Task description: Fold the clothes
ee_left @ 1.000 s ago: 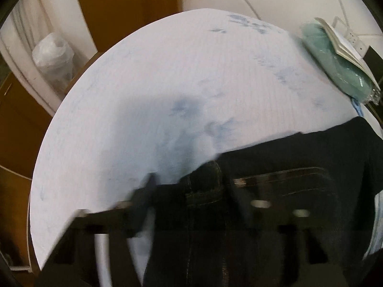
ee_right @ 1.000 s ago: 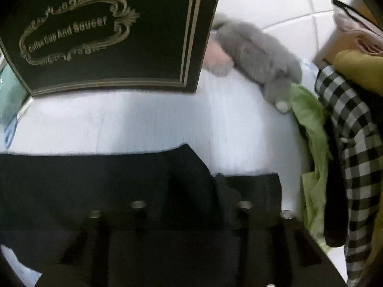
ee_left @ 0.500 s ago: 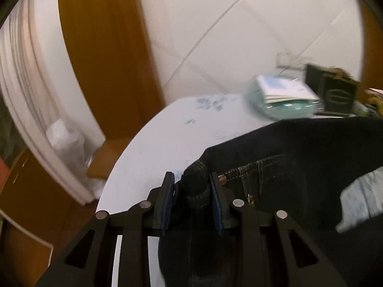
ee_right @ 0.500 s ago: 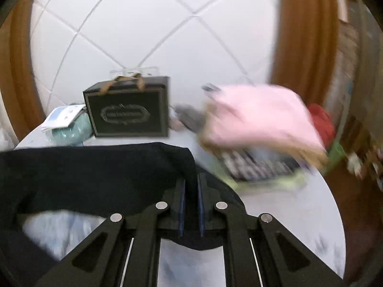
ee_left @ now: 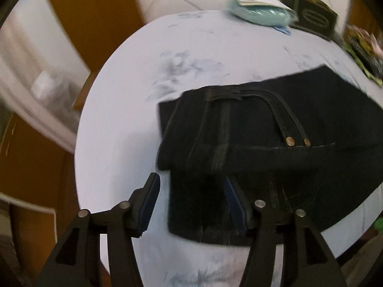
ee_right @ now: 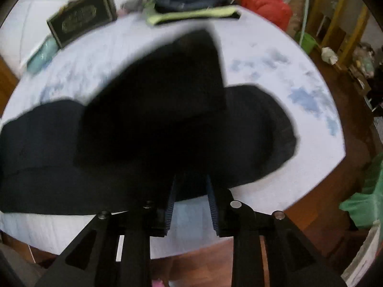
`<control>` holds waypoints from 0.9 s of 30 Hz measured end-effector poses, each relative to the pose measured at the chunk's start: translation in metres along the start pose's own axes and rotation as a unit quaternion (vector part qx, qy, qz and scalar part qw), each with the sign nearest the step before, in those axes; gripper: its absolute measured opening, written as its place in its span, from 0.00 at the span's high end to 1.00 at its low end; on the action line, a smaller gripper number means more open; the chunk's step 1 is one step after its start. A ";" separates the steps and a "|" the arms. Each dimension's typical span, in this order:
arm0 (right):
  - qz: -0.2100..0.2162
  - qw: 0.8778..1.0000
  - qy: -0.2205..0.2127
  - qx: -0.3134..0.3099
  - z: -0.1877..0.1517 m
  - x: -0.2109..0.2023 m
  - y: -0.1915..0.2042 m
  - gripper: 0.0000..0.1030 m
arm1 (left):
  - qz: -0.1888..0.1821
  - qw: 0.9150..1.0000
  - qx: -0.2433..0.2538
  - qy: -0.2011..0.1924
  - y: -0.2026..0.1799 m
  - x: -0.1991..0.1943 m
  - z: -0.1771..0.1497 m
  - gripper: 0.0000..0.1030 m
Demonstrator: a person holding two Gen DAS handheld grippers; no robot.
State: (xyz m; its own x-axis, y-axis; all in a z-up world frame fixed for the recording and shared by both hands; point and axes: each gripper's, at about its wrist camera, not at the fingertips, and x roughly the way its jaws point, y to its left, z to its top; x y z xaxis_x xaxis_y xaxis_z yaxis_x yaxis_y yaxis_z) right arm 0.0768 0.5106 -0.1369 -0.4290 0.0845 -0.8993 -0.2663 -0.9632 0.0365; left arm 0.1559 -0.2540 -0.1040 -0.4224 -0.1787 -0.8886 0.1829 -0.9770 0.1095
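Dark jeans (ee_left: 263, 148), half a second ago pinched and lifted by both tools, now folded over on round white table (ee_left: 134, 100). Left gripper (ee_left: 191, 203) opening, denim edge between unpressed pads. Right gripper (ee_right: 191, 203) opening, released. Black box (ee_right: 81, 24), clothes pile (ee_right: 186, 2) at far rim; wooden floor (ee_right: 323, 203) below.

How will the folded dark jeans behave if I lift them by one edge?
Probably floppy: the dark jeans lie in soft, draped layers on the table, so the fold may fall open. Likely heavy for their size, since the denim looks thick with stitched seams. Unlikely to slip.
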 end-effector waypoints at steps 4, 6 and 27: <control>-0.010 0.999 -0.045 0.013 0.023 -0.029 -0.007 0.43 | 0.003 0.998 -0.065 -0.004 0.030 -0.017 0.005 0.40; -0.018 0.998 -0.054 0.029 0.032 -0.034 -0.014 0.41 | 0.006 0.995 -0.098 -0.006 0.044 -0.023 0.010 0.38; 0.039 0.987 0.039 0.149 0.068 -0.013 0.014 0.09 | -0.056 0.984 -0.146 0.081 0.019 0.036 0.040 0.25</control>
State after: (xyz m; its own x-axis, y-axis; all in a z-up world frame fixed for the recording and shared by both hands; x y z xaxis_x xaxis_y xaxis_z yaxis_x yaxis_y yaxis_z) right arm 0.0197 0.5131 -0.0955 -0.3935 -0.0171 -0.9192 -0.4819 -0.8476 0.2220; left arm 0.1081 -0.2834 -0.1162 -0.3123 -0.0283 -0.9496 0.4004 -0.9103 -0.1046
